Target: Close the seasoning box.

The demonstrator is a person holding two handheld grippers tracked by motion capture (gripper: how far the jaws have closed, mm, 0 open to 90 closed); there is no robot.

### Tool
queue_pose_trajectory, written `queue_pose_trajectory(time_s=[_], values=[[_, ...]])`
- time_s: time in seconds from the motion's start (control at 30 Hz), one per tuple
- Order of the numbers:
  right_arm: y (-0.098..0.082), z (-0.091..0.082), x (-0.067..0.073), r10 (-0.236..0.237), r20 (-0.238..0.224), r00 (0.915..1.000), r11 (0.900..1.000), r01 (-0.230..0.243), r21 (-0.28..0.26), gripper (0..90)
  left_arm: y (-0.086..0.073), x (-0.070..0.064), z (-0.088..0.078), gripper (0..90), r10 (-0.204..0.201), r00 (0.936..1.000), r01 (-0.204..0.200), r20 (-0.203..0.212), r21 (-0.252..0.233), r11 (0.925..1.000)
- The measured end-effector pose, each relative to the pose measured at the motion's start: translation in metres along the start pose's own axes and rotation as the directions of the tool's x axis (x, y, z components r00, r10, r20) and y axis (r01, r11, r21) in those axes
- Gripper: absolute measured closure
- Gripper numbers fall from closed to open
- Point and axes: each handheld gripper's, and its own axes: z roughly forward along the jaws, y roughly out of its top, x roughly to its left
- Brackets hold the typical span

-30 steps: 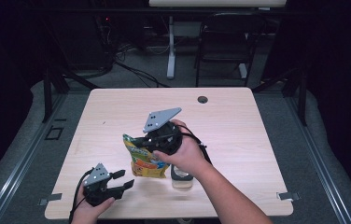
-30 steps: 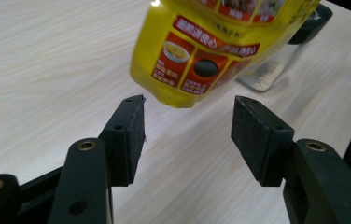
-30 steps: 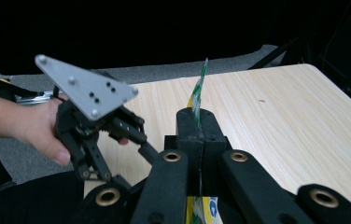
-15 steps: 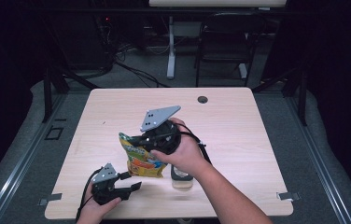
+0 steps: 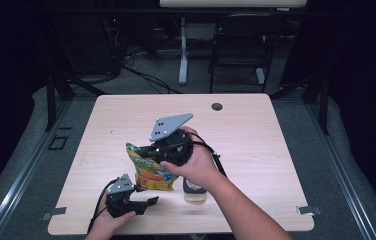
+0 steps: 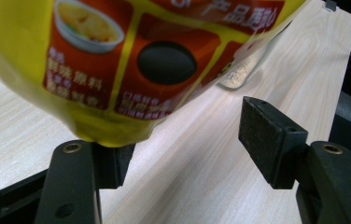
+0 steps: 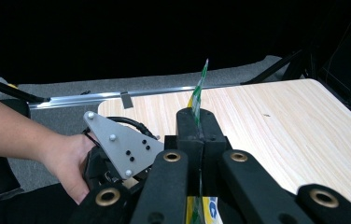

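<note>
On the pale wood-grain table (image 5: 286,150) in a dark room, I see my right gripper (image 7: 197,123) pinching the top edge of a glossy yellow snack bag (image 5: 148,167), lifted upright. My left gripper (image 6: 183,140) gapes wide beneath it, one pad touching the bag's bottom.

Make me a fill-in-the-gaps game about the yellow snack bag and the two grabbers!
1. The right gripper is ____ on the bag's top edge.
2. The left gripper has its jaws ____ below the yellow bag.
3. The table top is made of light ____.

Missing words: shut; open; wood
</note>
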Motion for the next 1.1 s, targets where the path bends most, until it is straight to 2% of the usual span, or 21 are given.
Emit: queue_pose_trajectory(time_s=[0.17, 0.37, 0.47, 0.67, 0.73, 0.97, 1.0, 1.1], values=[[0.000, 0.003, 0.000, -0.002, -0.001, 1.0000, 1.000, 0.002, 0.010, 90.0, 0.001, 0.000, -0.002, 39.5, 0.009, 0.9999, -0.009, -0.005, -0.003, 1.0000], [-0.001, 0.004, 0.000, -0.002, -0.008, 1.0000, 1.000, 0.002, -0.001, 90.0, 0.001, 0.003, -0.007, 42.9, -0.004, 0.9999, 0.003, -0.012, -0.018, 0.9998], [-0.001, 0.001, -0.002, -0.007, -0.005, 1.0000, 1.000, 0.007, -0.014, 90.0, 0.001, 0.004, -0.011, 43.7, -0.027, 0.9996, 0.026, -0.008, -0.042, 0.9988], [-0.003, -0.001, -0.005, -0.015, -0.003, 0.9999, 1.000, 0.015, -0.012, 90.0, 0.001, 0.004, -0.015, 43.5, -0.020, 0.9997, 0.019, -0.012, -0.044, 0.9989], [-0.005, -0.003, -0.008, -0.017, 0.003, 0.9999, 1.000, 0.017, -0.006, 90.0, 0.001, 0.004, -0.017, 43.4, -0.037, 0.9993, 0.037, -0.004, -0.046, 0.9982], [-0.012, -0.005, -0.014, -0.004, -0.001, 1.0000, 1.000, 0.004, -0.010, 90.0, 0.000, 0.008, -0.019, 43.3, -0.062, 0.9981, 0.062, 0.000, -0.059, 0.9963], [-0.015, -0.005, -0.016, 0.000, -0.003, 1.0000, 1.000, 0.000, -0.006, 90.0, -0.002, 0.009, -0.020, 43.3, -0.078, 0.9970, 0.078, 0.002, -0.067, 0.9947], [-0.017, -0.006, -0.018, -0.004, 0.001, 1.0000, 1.000, 0.004, -0.002, 90.0, -0.002, 0.010, -0.022, 43.4, -0.079, 0.9969, 0.079, 0.001, -0.069, 0.9945]])
